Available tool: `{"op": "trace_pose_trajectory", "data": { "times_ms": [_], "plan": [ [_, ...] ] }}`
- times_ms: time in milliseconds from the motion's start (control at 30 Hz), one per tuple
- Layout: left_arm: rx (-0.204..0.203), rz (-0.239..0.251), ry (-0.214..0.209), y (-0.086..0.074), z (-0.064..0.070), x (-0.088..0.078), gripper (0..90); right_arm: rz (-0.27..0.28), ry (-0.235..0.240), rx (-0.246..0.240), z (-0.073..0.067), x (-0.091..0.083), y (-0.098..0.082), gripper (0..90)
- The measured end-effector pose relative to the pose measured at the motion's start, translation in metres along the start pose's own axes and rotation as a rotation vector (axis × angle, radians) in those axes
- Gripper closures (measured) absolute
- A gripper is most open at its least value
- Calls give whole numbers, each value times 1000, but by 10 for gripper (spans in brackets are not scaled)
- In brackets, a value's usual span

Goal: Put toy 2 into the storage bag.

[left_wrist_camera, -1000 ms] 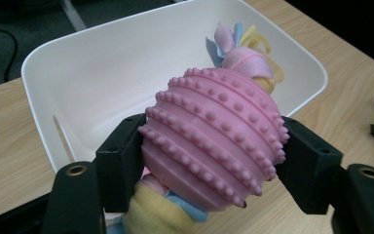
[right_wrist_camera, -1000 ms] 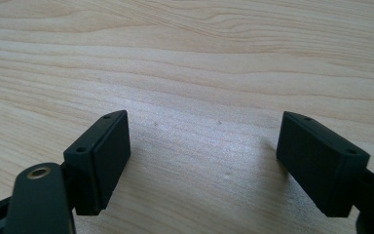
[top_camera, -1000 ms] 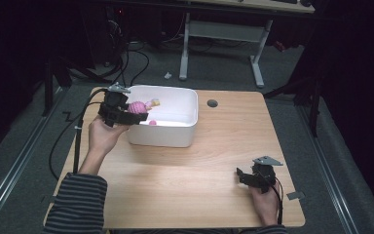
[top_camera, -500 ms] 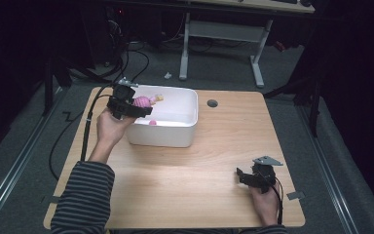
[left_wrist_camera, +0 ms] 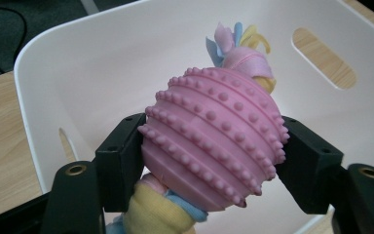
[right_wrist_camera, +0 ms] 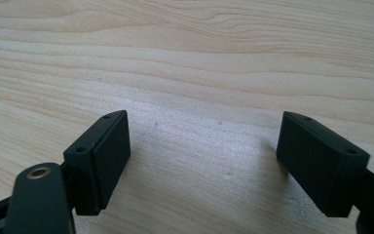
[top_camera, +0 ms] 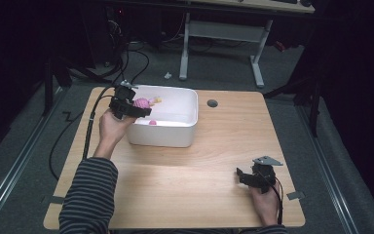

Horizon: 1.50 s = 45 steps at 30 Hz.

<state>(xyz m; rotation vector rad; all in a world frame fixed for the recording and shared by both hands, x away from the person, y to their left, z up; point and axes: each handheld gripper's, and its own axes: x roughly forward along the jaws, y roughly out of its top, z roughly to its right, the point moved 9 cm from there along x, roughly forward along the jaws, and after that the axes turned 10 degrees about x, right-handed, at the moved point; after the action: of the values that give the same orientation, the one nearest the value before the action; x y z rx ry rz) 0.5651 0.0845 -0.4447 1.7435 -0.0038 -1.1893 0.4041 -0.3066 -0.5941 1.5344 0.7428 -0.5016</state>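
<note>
Left tongs (left_wrist_camera: pixel 214 161) clamp a pink knobbed toy (left_wrist_camera: pixel 214 141) above the white bin (top_camera: pixel 187 126) for dropping; right tongs (right_wrist_camera: pixel 219 165) rest apart.

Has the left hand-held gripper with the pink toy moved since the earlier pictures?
Yes. The left hand-held gripper, shut on the pink toy, moved from the white bin's near-left corner toward its far-left rim.

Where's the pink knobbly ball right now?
Clamped in the left gripper, the pink ball is above the white tub at the table's far left in the high view.
</note>
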Motion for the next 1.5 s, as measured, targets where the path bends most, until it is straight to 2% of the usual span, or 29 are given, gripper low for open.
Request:
{"op": "trace_pose_trajectory", "data": {
  "times_ms": [33,133,400,633,900,1100,1267,1500],
  "plan": [
    [1,-11,0,-2,0,1,327,0,0,0,0,0,0,200],
    [24,-50,34,-7,-3,5,325,0,0,-2,0,0,0,200],
    [35,-64,72,-10,-6,7,324,0,0,-2,0,0,0,200],
    [18,-90,74,-15,-8,8,323,0,0,-1,0,0,0,200],
    [-5,-99,78,-24,-12,10,322,0,0,-1,0,0,0,200],
    [-26,-96,69,-28,-14,10,320,0,0,-2,0,0,0,200],
    [-29,-99,64,-29,-13,12,311,0,0,-2,0,0,0,200],
    [-27,-72,52,-25,-13,7,272,0,0,-3,0,0,0,200]
  ]
}}
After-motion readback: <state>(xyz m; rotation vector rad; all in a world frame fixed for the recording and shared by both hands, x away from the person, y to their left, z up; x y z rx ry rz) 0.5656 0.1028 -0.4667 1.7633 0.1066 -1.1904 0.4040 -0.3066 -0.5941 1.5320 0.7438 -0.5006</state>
